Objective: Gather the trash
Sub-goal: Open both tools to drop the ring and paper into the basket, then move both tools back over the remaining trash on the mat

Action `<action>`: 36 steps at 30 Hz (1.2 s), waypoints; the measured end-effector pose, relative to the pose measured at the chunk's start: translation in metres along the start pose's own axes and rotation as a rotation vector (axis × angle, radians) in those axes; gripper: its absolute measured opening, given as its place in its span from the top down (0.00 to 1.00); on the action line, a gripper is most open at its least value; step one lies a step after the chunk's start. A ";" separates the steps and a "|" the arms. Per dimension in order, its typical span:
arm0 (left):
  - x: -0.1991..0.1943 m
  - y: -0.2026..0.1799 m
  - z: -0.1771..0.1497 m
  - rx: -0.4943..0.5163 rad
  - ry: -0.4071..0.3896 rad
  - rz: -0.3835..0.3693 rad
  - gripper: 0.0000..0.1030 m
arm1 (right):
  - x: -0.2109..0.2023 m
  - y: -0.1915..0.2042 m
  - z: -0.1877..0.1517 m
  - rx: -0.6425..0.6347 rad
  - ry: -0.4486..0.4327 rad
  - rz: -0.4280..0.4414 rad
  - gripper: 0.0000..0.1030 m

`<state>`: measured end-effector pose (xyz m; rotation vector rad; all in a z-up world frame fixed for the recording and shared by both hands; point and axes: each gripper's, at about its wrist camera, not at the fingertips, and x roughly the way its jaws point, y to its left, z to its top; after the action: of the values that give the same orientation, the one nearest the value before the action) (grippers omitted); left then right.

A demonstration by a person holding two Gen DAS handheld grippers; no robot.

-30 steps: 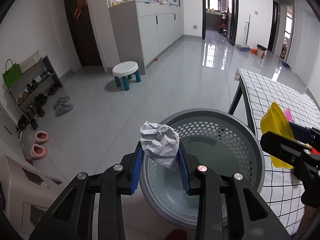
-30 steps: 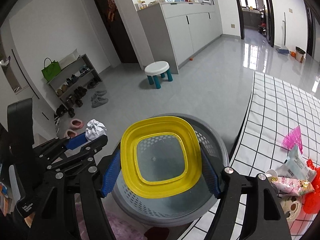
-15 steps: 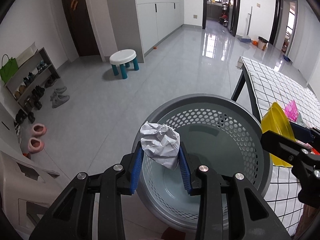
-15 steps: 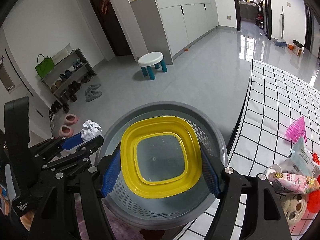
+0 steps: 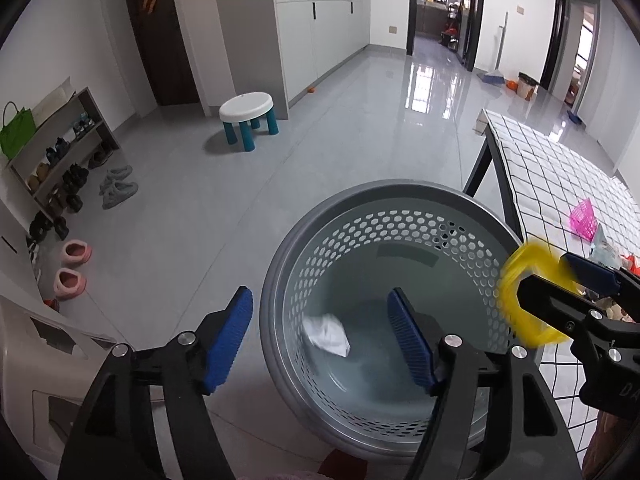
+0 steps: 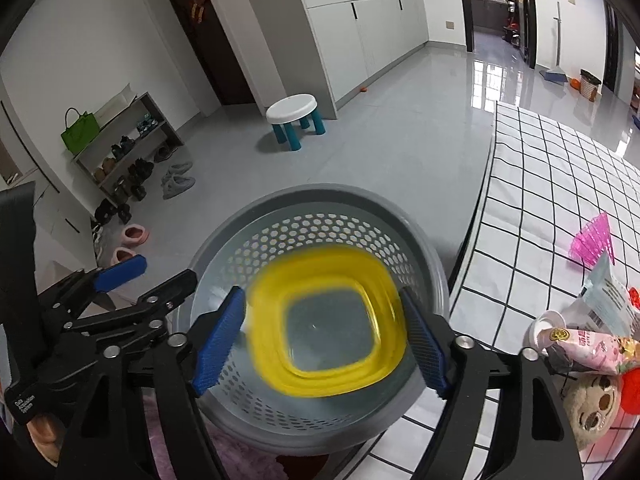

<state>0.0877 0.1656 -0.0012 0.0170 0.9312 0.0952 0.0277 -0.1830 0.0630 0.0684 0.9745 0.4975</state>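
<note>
Left wrist view: left gripper (image 5: 320,344) jaws were opening over the grey basket (image 5: 340,216), paper wad (image 5: 326,334) dropping inside; right wrist view: right gripper (image 6: 320,336) jaws were opening too, blurred yellow container (image 6: 326,322) between them above the basket for disposal.

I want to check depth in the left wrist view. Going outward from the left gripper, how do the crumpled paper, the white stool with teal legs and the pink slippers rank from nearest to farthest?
From the left gripper, whose jaws are opening:
1. Crumpled paper, between the jaws, down inside the grey basket.
2. Pink slippers, on the floor at left.
3. White stool, farther back, near the cabinets.
</note>
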 end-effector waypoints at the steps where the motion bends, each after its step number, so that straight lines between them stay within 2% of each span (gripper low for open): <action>1: 0.000 0.000 0.000 -0.002 -0.001 0.000 0.33 | -0.001 -0.001 0.000 0.004 -0.003 -0.003 0.25; 12: 0.000 0.002 -0.002 -0.012 0.001 -0.003 0.27 | -0.005 0.001 -0.005 -0.008 -0.011 -0.020 0.24; 24: -0.007 0.005 -0.004 -0.027 -0.018 -0.011 0.15 | -0.011 -0.002 -0.008 0.005 -0.021 -0.024 0.24; 36: -0.026 -0.009 -0.008 -0.015 -0.053 -0.047 0.07 | -0.044 -0.016 -0.022 0.042 -0.065 -0.049 0.24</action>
<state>0.0666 0.1545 0.0146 -0.0164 0.8769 0.0582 -0.0046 -0.2199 0.0802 0.0979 0.9214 0.4277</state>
